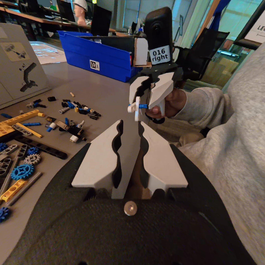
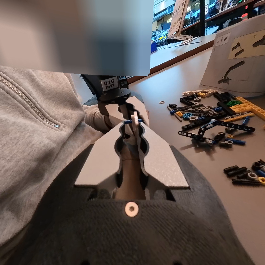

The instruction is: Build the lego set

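Blue pin (image 1: pixel 143 106) through white beam (image 1: pixel 137 108), crosswise

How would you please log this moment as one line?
right gripper: shut on white piece with blue pin | left gripper: open, empty

Blue bin (image 1: pixel 99 57), mannequin head (image 1: pixel 80 12)

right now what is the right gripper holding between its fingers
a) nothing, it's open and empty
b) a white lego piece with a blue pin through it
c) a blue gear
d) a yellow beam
b: the right gripper is closed on a flat white lego piece with a blue pin sticking through it, held above the table edge, while the yellow beam and the blue gear lie on the table.
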`<state>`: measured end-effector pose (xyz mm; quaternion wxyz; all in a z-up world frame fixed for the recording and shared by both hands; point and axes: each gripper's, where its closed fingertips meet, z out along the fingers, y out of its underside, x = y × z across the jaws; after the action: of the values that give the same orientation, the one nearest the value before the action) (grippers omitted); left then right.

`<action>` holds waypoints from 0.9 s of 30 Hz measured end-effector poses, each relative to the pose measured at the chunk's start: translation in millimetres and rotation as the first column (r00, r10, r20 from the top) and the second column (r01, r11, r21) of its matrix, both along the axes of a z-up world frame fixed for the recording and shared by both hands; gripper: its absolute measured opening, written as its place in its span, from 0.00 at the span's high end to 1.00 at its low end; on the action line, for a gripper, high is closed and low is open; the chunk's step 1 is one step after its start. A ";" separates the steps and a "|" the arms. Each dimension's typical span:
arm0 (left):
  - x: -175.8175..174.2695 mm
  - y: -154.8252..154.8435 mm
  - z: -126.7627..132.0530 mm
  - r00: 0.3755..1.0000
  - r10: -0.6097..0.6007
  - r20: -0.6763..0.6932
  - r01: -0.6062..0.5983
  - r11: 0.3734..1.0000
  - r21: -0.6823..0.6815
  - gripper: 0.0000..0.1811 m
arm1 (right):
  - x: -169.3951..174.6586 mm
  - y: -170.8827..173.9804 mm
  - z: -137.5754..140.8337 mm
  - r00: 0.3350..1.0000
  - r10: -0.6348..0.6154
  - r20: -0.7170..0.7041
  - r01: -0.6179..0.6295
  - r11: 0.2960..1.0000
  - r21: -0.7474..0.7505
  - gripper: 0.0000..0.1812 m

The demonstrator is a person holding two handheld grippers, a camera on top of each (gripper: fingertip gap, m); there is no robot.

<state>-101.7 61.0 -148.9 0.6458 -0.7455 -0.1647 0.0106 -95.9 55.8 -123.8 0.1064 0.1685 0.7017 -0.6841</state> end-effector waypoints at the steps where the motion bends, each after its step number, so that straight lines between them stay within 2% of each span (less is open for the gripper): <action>1: -0.8 -1.6 2.1 1.000 -0.001 0.011 0.001 1.000 0.015 0.90 | -1.2 1.0 0.5 1.000 -0.005 0.001 0.005 1.000 -0.003 0.91; 7: -5.1 -9.2 15.2 0.998 -0.008 0.064 0.001 0.994 0.108 0.92 | -3.5 2.8 -3.0 1.000 -0.015 -0.003 0.015 1.000 0.024 0.91; 12: -3.1 -8.3 13.0 0.998 -0.017 0.057 0.012 0.996 0.092 0.94 | -1.8 -0.6 -8.2 1.000 -0.011 -0.027 0.012 0.998 0.068 0.91; 27: -0.7 -7.8 11.5 0.994 -0.045 0.095 0.036 0.994 0.102 0.96 | -3.6 0.4 -7.8 1.000 -0.016 -0.026 0.018 0.998 0.067 0.91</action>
<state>-102.4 53.2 -137.4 0.6737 -0.7149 -0.1811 -0.0471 -99.5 56.2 -131.5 0.0859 0.1691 0.7243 -0.6629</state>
